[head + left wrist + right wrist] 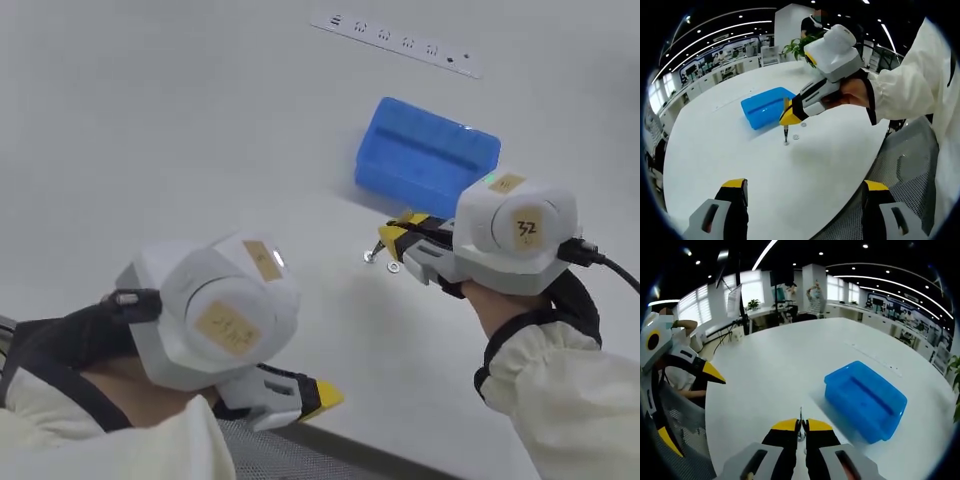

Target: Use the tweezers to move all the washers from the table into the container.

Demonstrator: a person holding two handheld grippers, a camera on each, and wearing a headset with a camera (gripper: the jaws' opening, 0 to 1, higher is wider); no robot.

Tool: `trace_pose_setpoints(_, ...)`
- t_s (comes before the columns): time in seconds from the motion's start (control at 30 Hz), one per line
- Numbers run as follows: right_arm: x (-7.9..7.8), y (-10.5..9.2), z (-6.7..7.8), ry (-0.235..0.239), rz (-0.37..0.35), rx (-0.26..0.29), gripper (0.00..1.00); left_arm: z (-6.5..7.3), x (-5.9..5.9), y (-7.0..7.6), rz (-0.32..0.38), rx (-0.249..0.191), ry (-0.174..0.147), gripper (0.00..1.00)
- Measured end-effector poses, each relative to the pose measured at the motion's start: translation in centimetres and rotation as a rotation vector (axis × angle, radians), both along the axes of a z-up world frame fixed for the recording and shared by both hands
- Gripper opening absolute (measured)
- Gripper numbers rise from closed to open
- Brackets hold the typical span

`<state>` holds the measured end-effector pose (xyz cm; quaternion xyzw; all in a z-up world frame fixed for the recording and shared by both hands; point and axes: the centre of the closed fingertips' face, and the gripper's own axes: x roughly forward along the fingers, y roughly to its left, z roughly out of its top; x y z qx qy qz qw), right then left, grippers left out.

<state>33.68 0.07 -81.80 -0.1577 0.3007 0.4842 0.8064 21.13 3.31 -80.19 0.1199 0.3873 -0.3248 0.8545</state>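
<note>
The job looks to be at an early or middle stage: at least two washers (796, 136) lie on the white table (150, 150), close together and a short way in front of the blue container (865, 400), which sits farther back on the table. The right gripper (801, 426) has its jaws pressed together on the tweezers (785, 131), which point down with their tip at or touching one of the washers, so I judge that a pick-up is under way and nothing is being carried yet. The left gripper (803, 183) hovers near the table's front edge with its jaws wide apart and nothing between them, well away from the washers. What is left, as far as can be seen, is lifting each of these washers in turn and dropping it into the container. Whether any washers already lie in the container cannot be told: its inside shows as plain blue with a darker band, too coarse for small parts. The tweezers' tips are too thin to tell if they have closed on the washer, and in the head view the right gripper covers part of the table beside the washers, so more may lie there.
</note>
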Motion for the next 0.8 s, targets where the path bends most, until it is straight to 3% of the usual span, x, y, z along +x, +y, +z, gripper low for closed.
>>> trace_pose_setpoints(0.23,0.2,-0.3,0.0,-0.006,0.0,-0.023,0.01,0.4,0.2,0.1,-0.002,0.01,-0.013,0.96)
trace_pose_setpoints(0.8,0.3,-0.3,1.2,0.005,-0.014,-0.003,0.0,1.5,1.0,0.6,0.004,0.033,-0.055,0.96)
